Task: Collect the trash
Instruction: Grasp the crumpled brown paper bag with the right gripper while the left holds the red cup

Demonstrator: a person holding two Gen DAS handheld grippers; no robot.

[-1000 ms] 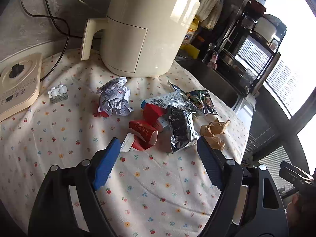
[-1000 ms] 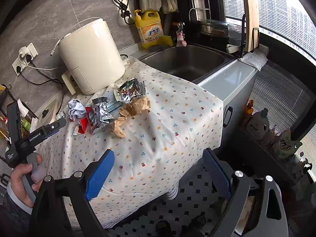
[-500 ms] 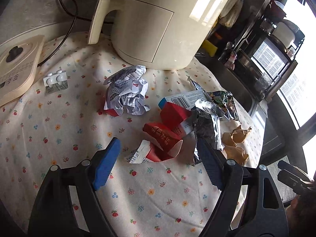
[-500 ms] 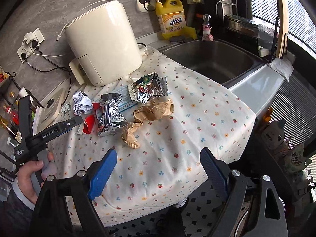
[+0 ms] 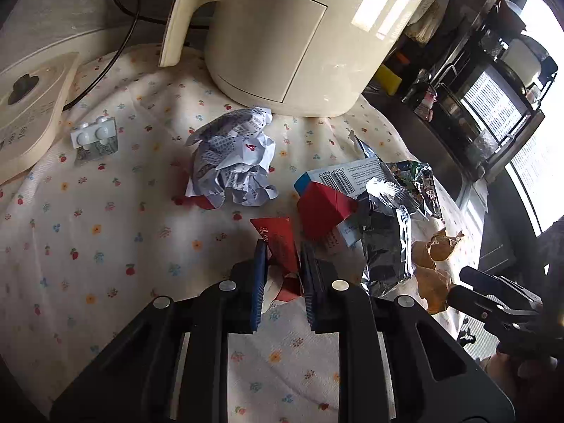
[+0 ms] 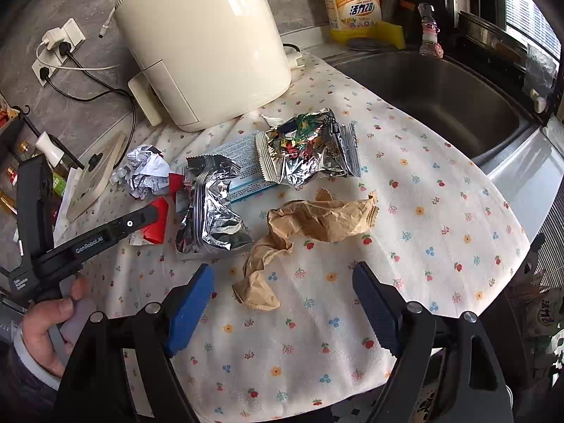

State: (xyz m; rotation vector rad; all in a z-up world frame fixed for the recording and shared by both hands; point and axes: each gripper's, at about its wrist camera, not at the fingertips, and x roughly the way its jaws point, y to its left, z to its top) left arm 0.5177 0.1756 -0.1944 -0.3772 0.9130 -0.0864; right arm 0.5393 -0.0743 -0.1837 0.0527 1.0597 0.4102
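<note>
Step in hand, as I judge it: first pickups from the trash pile on the floral tablecloth, in front of the cream air fryer.

Pile, largest piece down: crumpled brown paper bag nearest the right gripper; silver foil wrapper beside it; colourful foil packet lying on the blue-and-white carton; balled printed receipt just in front of the fryer; small red paper packet at the near edge.

Left gripper is clenching on the red paper packet, blue pads pressing both faces. Right gripper is hovering released over the brown bag's near end, nothing gripped.

Next move likely calls for lifting the red packet clear without dragging the carton, and the right jaws dropping around the bag.

Against the earlier frames: the left jaws, wide apart then, have just been closing onto the packet. The right jaws have been narrowing too, still empty, and that gripper is now much nearer the pile.
</note>
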